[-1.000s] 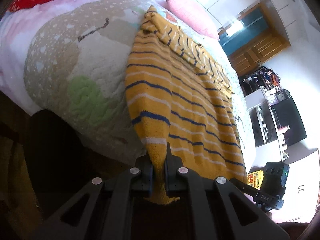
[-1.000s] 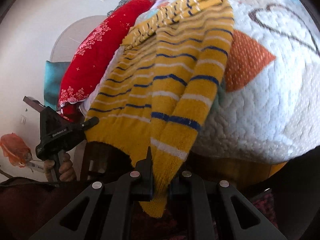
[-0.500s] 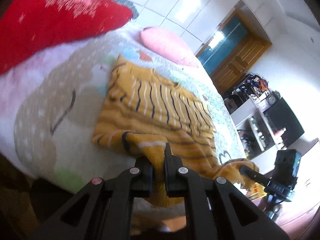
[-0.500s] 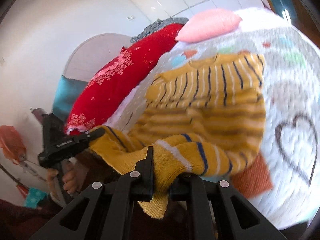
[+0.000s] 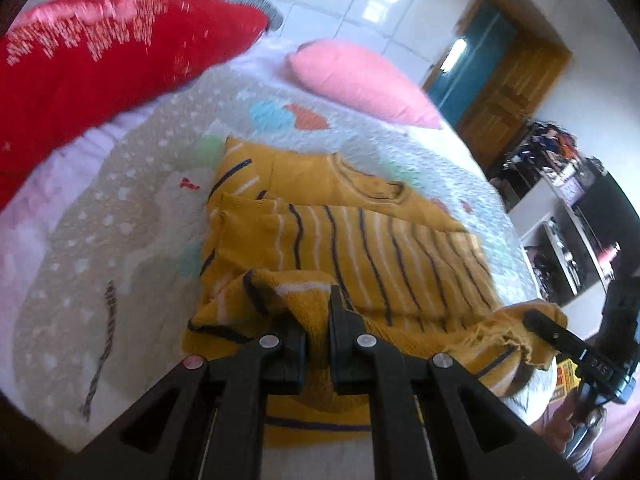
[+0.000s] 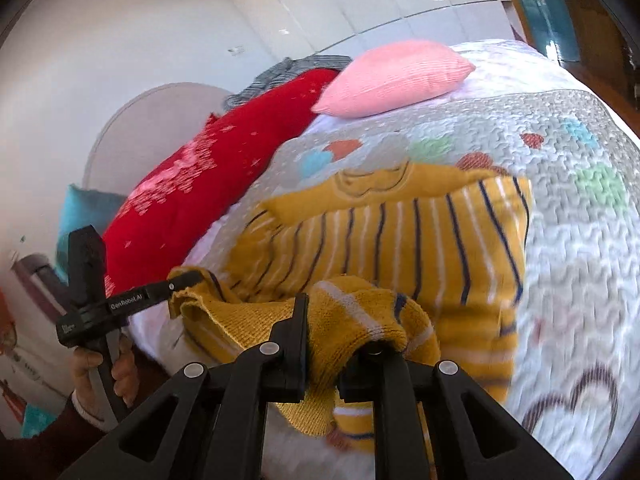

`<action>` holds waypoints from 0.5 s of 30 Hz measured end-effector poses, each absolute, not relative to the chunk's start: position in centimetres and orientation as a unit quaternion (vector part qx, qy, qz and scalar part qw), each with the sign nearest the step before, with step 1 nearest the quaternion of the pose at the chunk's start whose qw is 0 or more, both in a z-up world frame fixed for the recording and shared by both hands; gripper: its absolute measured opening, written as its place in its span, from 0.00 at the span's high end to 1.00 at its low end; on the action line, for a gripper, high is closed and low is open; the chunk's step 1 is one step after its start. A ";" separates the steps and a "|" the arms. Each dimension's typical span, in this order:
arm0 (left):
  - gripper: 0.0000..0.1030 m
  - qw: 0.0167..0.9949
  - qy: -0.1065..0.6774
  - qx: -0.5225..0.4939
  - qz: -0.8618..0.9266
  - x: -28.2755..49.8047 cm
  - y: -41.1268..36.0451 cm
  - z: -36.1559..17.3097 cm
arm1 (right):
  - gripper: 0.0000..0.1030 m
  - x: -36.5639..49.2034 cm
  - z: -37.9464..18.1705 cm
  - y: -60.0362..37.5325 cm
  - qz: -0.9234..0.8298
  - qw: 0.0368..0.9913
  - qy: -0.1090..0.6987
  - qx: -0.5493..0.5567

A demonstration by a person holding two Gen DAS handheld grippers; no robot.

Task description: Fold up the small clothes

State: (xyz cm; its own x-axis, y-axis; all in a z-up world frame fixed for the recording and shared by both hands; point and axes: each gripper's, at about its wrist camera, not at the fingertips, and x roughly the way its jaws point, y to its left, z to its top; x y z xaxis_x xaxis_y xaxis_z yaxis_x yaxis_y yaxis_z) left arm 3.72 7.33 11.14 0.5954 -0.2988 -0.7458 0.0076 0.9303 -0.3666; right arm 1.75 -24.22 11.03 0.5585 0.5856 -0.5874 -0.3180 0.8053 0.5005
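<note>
Quilted bed point(image 5: 132, 240): yellow striped sweater point(image 5: 360, 248), pink pillow point(image 5: 360, 80), red blanket point(image 5: 100, 76) on top.

Both grippers angle downward over the yellow striped sweater point(image 5: 360, 256), the left gripper point(image 5: 318, 320) clamped on one corner of its hem and the right gripper point(image 6: 324, 332) clamped on the other, while a bare hand point(image 6: 100, 372) grips the left gripper's handle beside that sweater.

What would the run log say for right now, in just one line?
step: folding hem up | left gripper: shut on yellow striped sweater | right gripper: shut on yellow striped sweater | surface: quilted bedspread
</note>
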 end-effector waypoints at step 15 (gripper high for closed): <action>0.83 0.836 0.487 -0.231 -0.105 15.7 7.8 6.4 | 0.83 15.6 4.1 -25.5 0.209 0.837 0.458 0.215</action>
